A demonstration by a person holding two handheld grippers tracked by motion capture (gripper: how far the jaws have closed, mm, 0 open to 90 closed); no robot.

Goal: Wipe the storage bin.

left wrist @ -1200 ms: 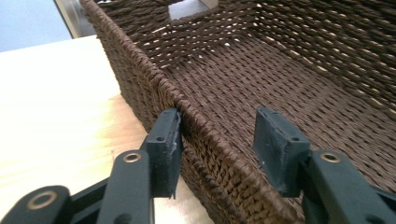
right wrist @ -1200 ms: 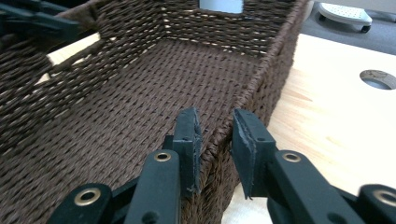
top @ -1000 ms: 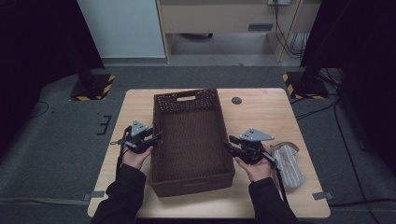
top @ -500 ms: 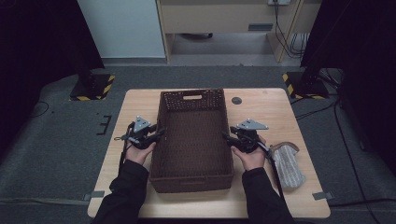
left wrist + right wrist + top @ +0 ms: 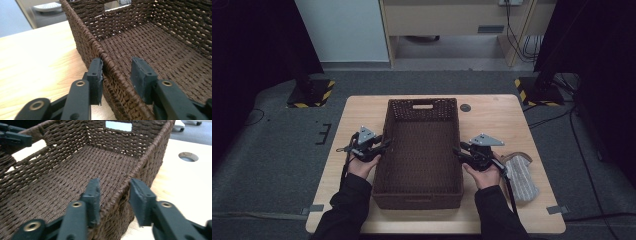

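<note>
A dark brown woven basket (image 5: 422, 150) stands empty and square in the middle of the wooden table (image 5: 507, 125). My left gripper (image 5: 384, 145) straddles its left wall (image 5: 112, 72): the outer pad (image 5: 96, 75) rests against the weave, while the inner pad (image 5: 142, 77) stands off it. These jaws have just been opening. My right gripper (image 5: 458, 150) straddles the right wall (image 5: 120, 187), with one pad (image 5: 93, 195) inside the basket and the other pad (image 5: 140, 200) outside, clear of the rim. Its jaws have just been closing, with the wall between them.
A grey cloth bundle (image 5: 519, 175) lies on the table just right of my right hand. A round cable hole (image 5: 465, 107) sits beyond the basket's far right corner. The basket's far wall has a handle slot (image 5: 118, 125). Black stands flank the table.
The basket, skewed one second ago, now sits straight on the table. My right hand has moved left up to the basket's right wall. The left hand has stayed put.
</note>
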